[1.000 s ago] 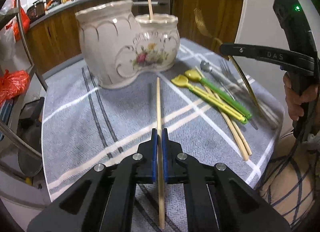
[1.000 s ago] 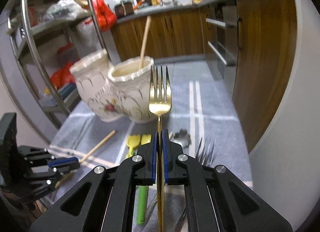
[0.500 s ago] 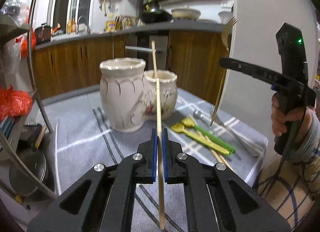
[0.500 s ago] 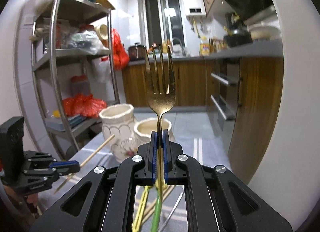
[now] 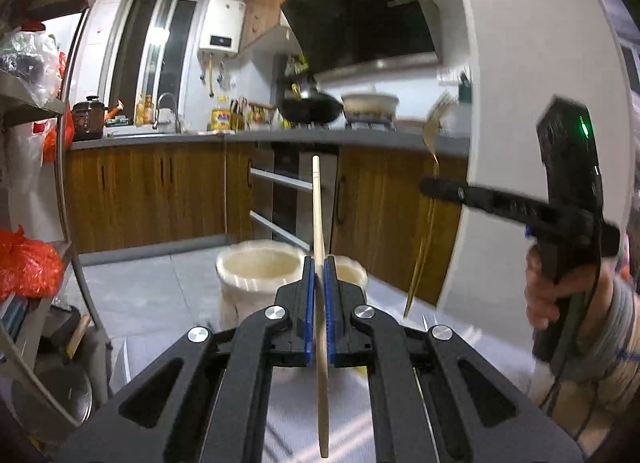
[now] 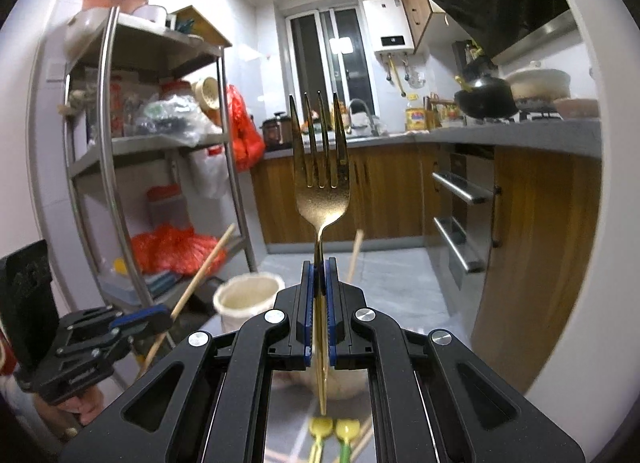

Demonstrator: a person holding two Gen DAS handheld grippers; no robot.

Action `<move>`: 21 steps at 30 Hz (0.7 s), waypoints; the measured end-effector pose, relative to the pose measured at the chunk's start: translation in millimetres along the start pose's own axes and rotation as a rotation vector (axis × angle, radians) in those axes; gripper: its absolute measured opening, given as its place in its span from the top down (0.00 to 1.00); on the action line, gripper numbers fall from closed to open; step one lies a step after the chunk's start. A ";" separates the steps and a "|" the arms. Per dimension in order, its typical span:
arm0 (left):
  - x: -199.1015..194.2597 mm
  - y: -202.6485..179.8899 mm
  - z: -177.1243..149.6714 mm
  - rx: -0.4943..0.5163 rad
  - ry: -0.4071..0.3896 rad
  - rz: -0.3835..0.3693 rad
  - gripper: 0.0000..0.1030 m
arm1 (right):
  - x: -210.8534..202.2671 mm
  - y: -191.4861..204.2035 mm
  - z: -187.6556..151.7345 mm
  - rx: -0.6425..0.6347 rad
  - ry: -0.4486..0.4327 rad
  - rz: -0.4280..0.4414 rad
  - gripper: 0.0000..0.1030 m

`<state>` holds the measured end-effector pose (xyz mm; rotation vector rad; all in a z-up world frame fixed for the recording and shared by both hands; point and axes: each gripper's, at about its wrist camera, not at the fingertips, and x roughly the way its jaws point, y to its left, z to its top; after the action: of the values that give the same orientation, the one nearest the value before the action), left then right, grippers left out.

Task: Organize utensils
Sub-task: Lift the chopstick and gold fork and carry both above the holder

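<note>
**Both tools raised, each clamped on one utensil above the holder**

The left tool (image 5: 316, 263) has its blue pads pressed together on a wooden chopstick (image 5: 318, 207). The stick runs between the jaws, its long end pointing up and forward, its short end sticking out behind the pads toward the camera. In the right wrist view the same tool (image 6: 160, 317) shows at the lower left with the chopstick (image 6: 200, 275) slanting up to the right.

The right tool (image 6: 319, 263) is closed tight on the thin neck of a gold fork (image 6: 320, 167). The fork stands upright, tines up, with its handle running down behind the pads. From the left wrist view this tool (image 5: 430, 185) reaches in from the right, held by a hand (image 5: 552, 295), and the fork (image 5: 434, 131) looks blurred.

Below both tools sits a cream ceramic utensil holder (image 5: 258, 267) with two openings side by side; a second chopstick (image 6: 354, 251) stands in the right-hand one. The holder (image 6: 248, 295) is partly hidden by the tools.

On the bench, under the right tool, lie a yellow spoon (image 6: 320, 427) and a green-handled spoon (image 6: 344, 433), side by side, with wooden sticks beside them, blurred.
</note>
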<state>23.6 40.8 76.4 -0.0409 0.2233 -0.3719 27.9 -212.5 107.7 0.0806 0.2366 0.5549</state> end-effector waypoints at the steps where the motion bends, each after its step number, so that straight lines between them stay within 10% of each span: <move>1: 3.6 3.7 5.2 -0.010 -0.011 -0.002 0.96 | 2.4 0.1 4.3 -0.001 -0.011 0.002 0.94; 10: 67.8 50.1 42.6 -0.189 -0.090 -0.036 0.96 | 39.8 -12.4 21.9 0.055 -0.071 0.015 0.94; 21: 113.8 48.9 31.5 -0.126 -0.117 0.082 0.96 | 76.4 -24.9 3.8 0.092 -0.032 0.000 0.94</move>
<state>151.3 44.7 79.4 -0.1763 0.1319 -0.2726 104.5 -193.2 92.6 0.1785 0.2311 0.5420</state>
